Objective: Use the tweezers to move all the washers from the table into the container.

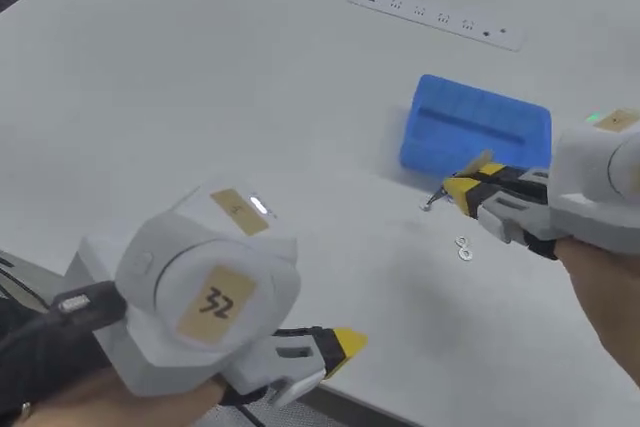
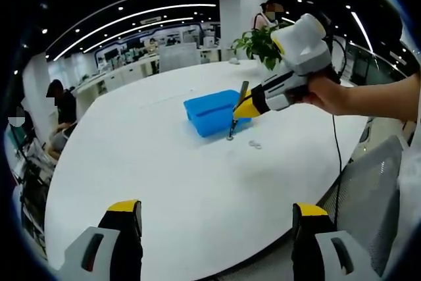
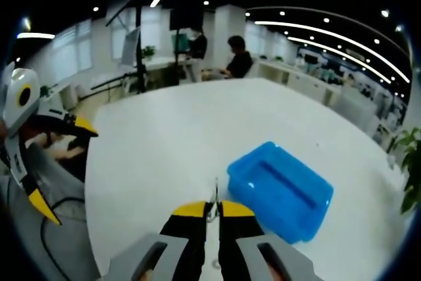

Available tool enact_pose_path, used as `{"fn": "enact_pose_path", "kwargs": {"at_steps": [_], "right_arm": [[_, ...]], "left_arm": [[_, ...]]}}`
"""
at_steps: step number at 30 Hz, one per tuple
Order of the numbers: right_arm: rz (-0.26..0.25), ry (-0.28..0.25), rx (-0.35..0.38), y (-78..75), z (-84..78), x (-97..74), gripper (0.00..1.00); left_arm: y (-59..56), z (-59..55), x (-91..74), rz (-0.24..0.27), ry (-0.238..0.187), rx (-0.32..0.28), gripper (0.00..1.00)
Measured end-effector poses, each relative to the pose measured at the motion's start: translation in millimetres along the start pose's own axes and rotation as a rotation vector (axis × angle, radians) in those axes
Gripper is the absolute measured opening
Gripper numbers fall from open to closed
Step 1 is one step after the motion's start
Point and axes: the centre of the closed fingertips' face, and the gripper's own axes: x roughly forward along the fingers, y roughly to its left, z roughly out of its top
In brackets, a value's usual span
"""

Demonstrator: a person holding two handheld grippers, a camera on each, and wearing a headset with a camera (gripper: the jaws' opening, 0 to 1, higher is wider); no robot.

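Blue container (image 1: 475,127) sits on the white tabletop (image 1: 200,97); right claw (image 1: 455,190) is pinching the tweezers (image 1: 432,201) just beside it, washers (image 1: 463,247) nearby, left claw (image 2: 217,218) spread wide.

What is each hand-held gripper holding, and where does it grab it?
The right hand-held gripper clamps the tweezers near their middle, tips down. The left hand-held gripper holds nothing.

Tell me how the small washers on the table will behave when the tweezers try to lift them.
The washers look thin and lie flat on the smooth white table, so they will probably slide rather than roll when nudged. They seem tiny and light; the narrow tweezers may lose them easily.
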Motion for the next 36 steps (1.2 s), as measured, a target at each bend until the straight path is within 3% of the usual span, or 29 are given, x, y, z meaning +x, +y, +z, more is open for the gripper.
{"fn": "enact_pose_path", "kwargs": {"at_steps": [13,27,36], "right_arm": [[0.016,0.020,0.005,-1.8,5.3,-6.7,0.01],[-0.040,-0.021,-0.012,-39.0,30.5,-5.3,0.01],[-0.069,-0.031,-0.022,-60.6,39.4,15.1,0.02]], "left_arm": [[3.1,-0.3,-1.3,0.007,0.003,0.006,0.97],[4.6,0.2,-0.7,0.011,0.001,-0.003,0.98],[9.2,1.1,-2.2,0.028,-0.008,-0.007,0.98]]}}
